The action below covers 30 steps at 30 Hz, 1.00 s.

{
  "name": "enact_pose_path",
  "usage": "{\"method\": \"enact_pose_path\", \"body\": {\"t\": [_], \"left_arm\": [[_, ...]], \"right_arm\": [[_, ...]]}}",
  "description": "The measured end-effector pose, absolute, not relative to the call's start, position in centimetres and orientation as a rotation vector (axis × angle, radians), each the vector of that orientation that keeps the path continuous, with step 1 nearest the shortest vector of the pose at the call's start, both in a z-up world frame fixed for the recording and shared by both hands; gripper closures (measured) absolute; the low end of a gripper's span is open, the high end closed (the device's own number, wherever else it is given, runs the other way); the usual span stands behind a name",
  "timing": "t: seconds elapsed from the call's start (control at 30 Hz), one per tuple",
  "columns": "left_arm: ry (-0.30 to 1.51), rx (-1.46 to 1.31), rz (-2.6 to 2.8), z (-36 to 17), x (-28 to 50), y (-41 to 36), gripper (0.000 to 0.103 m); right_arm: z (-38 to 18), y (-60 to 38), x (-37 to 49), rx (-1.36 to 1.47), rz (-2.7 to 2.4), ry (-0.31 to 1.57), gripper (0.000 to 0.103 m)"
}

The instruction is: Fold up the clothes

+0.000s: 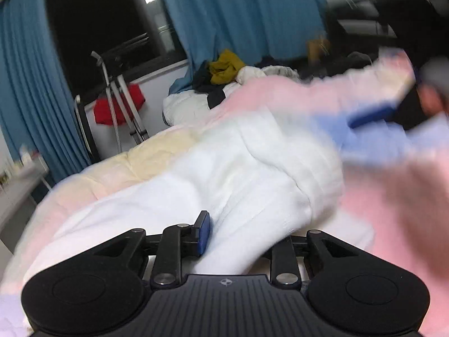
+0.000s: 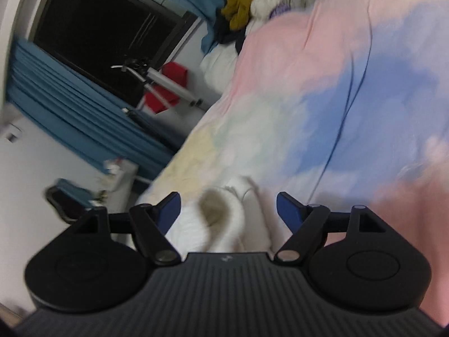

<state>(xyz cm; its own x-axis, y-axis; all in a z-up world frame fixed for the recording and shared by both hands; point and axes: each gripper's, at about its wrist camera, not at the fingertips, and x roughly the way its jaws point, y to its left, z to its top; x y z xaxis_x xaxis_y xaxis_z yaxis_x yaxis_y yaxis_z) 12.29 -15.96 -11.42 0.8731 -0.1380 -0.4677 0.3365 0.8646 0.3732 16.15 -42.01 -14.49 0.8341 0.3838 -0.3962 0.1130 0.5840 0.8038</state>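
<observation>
Although both views are smeared by motion, a bed (image 2: 322,90) under a pastel quilt of pink, blue and yellow patches can be made out as the surface that carries everything. Along its far edge a heap of other clothes (image 1: 224,68) is seen, mustard, dark and white pieces together, with blue curtains (image 1: 238,8) behind. Draped over the quilt toward the near edge lies the white garment (image 1: 252,163), thick and fleecy, bunched rather than flat, so that no finished fold can be read from it. In the left wrist view the cloth runs down between the fingers of the left gripper (image 1: 241,241); only one blue pad is visible, the other being hidden under fabric, so whether those jaws are clamped cannot be told. The jaws of the right gripper (image 2: 228,210) are seen spread wide, with a rolled white end of the garment lying between them but not pinched. From this, the main risk is judged to be a poor grasp: soft, bulky cloth could be caught in several layers or slip free, and quick movement could drag the quilt along or leave the fold crooked.
</observation>
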Motion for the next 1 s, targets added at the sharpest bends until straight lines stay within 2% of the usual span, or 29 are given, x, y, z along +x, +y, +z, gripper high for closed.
{"method": "enact_pose_path", "body": {"t": [0.1,0.17,0.23,0.33,0.5,0.57,0.6,0.67,0.7,0.73,0.77,0.83,1.0], "left_arm": [[0.43,0.514,-0.264,-11.5,12.0,-15.8,0.065],[0.459,0.506,-0.278,-11.3,12.1,-15.2,0.05],[0.461,0.524,-0.286,-11.3,11.5,-13.7,0.043],[0.458,0.56,-0.297,-11.5,10.0,-11.1,0.038],[0.458,0.557,-0.288,-12.4,8.6,-8.2,0.039],[0.458,0.537,-0.294,-12.8,8.4,-8.0,0.048],[0.456,0.53,-0.297,-12.9,8.4,-8.0,0.052],[0.456,0.507,-0.306,-13.0,8.1,-8.0,0.072],[0.455,0.49,-0.311,-12.9,8.1,-7.9,0.075],[0.45,0.471,-0.317,-12.7,8.1,-7.8,0.085],[0.439,0.458,-0.323,-12.3,8.0,-7.7,0.089],[0.412,0.434,-0.34,-11.4,7.5,-7.7,0.092],[0.394,0.349,-0.418,-9.8,6.8,-8.3,0.092]], "right_arm": [[-15.5,-42.7,17.8,1.018,0.221,0.623,0.033],[-16.3,-42.4,19.1,1.029,0.253,0.676,0.04],[-16.6,-42.1,20.2,1.007,0.263,0.721,0.05],[-17.0,-41.7,21.9,0.975,0.328,0.769,0.052],[-17.1,-39.7,23.7,0.896,0.444,0.803,0.052],[-17.6,-38.5,24.3,0.858,0.443,0.812,0.052],[-17.9,-37.9,24.6,0.855,0.452,0.808,0.056],[-17.9,-37.1,24.9,0.856,0.461,0.781,0.072],[-17.7,-36.9,24.9,0.832,0.447,0.767,0.082],[-17.4,-36.7,24.9,0.813,0.435,0.751,0.086],[-17.0,-36.9,24.6,0.833,0.44,0.728,0.087],[-15.8,-37.4,24.1,0.856,0.445,0.679,0.089],[-14.2,-39.1,23.0,0.854,0.389,0.611,0.089]]}}
